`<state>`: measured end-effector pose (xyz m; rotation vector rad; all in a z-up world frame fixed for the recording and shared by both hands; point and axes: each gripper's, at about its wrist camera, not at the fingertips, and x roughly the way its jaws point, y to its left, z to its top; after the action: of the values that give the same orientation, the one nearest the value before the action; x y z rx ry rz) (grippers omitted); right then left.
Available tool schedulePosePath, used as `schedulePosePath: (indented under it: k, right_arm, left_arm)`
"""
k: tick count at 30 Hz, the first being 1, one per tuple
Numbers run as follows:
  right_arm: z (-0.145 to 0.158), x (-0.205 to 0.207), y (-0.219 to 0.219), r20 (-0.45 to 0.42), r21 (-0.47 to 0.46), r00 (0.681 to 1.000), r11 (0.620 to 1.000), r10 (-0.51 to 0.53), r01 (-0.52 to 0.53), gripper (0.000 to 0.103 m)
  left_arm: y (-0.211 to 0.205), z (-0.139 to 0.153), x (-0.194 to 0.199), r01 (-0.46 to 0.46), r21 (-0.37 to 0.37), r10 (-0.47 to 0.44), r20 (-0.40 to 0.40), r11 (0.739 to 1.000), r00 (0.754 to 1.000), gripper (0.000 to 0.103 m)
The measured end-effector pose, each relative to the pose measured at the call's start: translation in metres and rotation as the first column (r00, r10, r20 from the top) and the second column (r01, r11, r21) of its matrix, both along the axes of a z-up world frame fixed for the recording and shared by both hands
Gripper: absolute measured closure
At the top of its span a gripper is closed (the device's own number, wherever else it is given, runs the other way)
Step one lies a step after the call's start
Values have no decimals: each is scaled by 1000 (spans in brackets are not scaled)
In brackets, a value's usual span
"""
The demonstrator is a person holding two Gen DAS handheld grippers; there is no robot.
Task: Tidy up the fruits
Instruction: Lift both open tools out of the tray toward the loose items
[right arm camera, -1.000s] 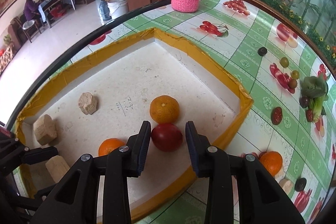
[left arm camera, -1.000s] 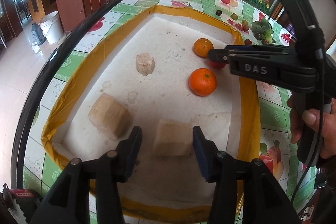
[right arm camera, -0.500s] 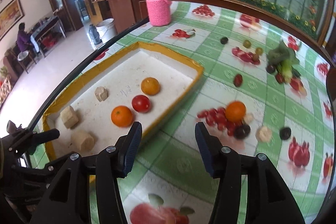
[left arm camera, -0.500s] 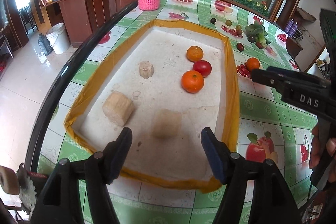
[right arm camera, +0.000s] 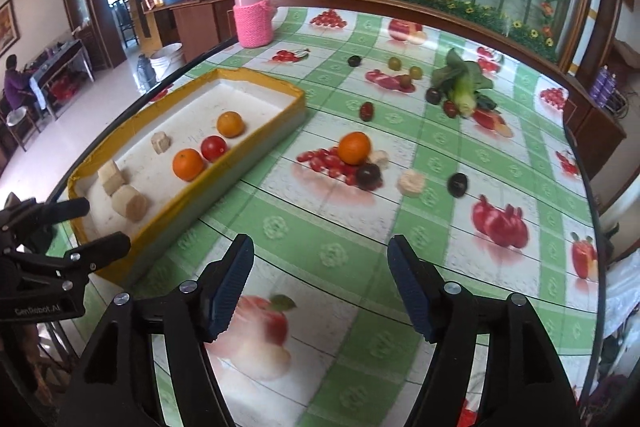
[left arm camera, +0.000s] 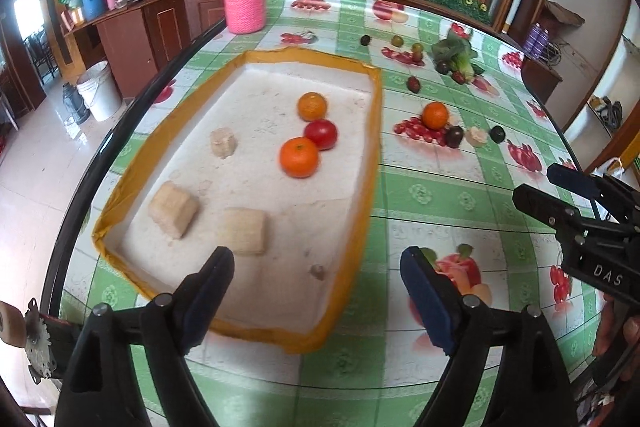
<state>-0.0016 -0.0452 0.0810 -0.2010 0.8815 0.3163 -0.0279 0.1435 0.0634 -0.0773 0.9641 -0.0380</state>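
Left gripper [left arm camera: 318, 285]: jaws spread wide, nothing between them; it hangs above the near end of the tray, one blue-padded finger over the tray floor, the other over the green cloth beside it.
Right gripper [right arm camera: 320, 287]: jaws wide apart and empty, held above the worktop to the right of the tray, pointing toward the loose fruit.
Hand pose: in the left wrist view the right gripper's black body comes in from the right edge, with the person's fingers [left arm camera: 614, 331] wrapped low around its handle; in the right wrist view the left gripper shows at the left edge, level with the tray's near corner.
Tray [left arm camera: 372, 131]: white, shallow, edged in yellow tape, lying on the left half of the worktop.
In the tray: a red tomato [left arm camera: 320, 134] between two oranges, the nearer orange [left arm camera: 299, 157] touching it, the farther orange [left arm camera: 312, 106] just behind; three pale tan blocks [left arm camera: 245, 230] sit toward the near and left side.
Outside the tray: a third orange [right arm camera: 354, 147] rests on the cloth to the right, with a dark plum [right arm camera: 368, 175] just in front of it, a pale chunk [right arm camera: 411, 182] and another dark fruit [right arm camera: 457, 184] nearby.
Farther back: small dark and green fruits and a leafy vegetable bundle [right arm camera: 462, 87] lie well apart from the tray.
Worktop [right arm camera: 420, 227]: covered in a green check cloth printed with fruit.
Background: a jar in a pink knitted sleeve [left arm camera: 245, 7] stands at the far edge.
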Motion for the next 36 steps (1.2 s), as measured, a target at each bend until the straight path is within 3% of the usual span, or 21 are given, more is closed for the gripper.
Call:
schedulePosePath:
  k: [14,24,31,36]
  right_arm:
    - [-13,-22,-85,-32,24,989,989,-145,146,34]
    - [-22,-16,-130,-59,54,974,974,-217,221,34]
    - [-28,27,-160,-66,94,958,954,-280,286,33]
    - [-33,78,-152,-77,141,971,962,-226,235,33]
  left_arm:
    - [-75,8,9,104,27,-104,8,994,995,13]
    - [-102,0,15,121,23,-121,-20,992,993,13]
    - [-108,-6,21,113,23,-112,-42,993,993,13]
    - [-108,-11,27,98,24,-96,-65,995,993,13]
